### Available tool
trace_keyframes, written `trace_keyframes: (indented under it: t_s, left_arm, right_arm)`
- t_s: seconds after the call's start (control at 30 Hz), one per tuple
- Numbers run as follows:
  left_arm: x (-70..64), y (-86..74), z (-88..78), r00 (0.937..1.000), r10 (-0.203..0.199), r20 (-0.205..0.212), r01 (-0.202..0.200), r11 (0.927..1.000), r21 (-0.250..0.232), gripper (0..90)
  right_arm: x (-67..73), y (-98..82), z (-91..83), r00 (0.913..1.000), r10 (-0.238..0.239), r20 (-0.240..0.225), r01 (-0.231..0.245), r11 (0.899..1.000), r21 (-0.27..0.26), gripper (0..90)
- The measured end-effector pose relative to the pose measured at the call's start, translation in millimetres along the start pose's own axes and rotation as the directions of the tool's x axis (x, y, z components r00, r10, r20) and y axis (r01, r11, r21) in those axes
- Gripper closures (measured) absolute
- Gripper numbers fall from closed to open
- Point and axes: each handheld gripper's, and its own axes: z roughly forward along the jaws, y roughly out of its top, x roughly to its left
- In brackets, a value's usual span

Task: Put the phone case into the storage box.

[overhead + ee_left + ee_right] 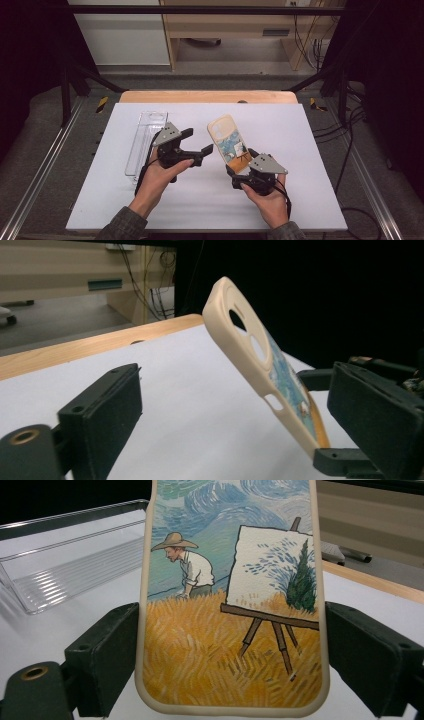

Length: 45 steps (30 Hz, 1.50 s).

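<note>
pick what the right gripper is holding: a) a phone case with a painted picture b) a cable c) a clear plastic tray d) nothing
a: the right gripper has its jaws on both long edges of the phone case, whose cream rim frames a painted field, figure and easel, and it holds it tilted up off the table; the clear plastic tray lies apart by the open left gripper.

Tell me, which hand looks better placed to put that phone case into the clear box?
Probably the left. The clear box lies on its side of the table, and the left gripper is open and empty beside the case. The right gripper clamps the case's lower end, farther from the box.
</note>
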Motion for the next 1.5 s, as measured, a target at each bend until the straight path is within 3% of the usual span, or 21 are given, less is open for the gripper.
trace_keyframes:
  t_s: [0.17, 0.57, 0.83, 1.13, 1.5]
  left_arm:
    - [0.4, 2.9, 3.5, 0.9999, 0.000, 0.013, 0.000, 1.0000, 0.005, 6.3]
    - [4.5, 8.0, 11.9, 0.9968, -0.058, 0.055, 0.058, 0.9983, -0.002, 11.5]
    - [8.8, 5.2, 16.2, 0.9881, -0.124, 0.091, 0.125, 0.9922, -0.003, 24.6]
    - [10.2, 1.1, 17.9, 0.9843, -0.141, 0.107, 0.141, 0.9900, 0.002, 36.4]
    - [13.3, -1.2, 17.7, 0.9735, -0.175, 0.147, 0.177, 0.9842, -0.002, 51.9]
  right_arm:
    - [0.8, -0.4, 0.7, 1.0000, -0.001, -0.001, 0.001, 1.000, 0.003, 11.7]
    - [1.3, -0.5, 1.4, 1.0000, -0.002, -0.003, 0.002, 1.000, 0.001, 11.7]
    - [1.6, -0.3, 1.2, 1.0000, -0.003, -0.004, 0.003, 1.000, 0.000, 11.7]
    - [1.5, -0.3, 1.2, 1.0000, -0.002, -0.005, 0.002, 1.000, 0.000, 11.7]
    - [1.2, -0.5, 1.3, 1.0000, -0.004, -0.006, 0.004, 1.000, 0.000, 11.7]
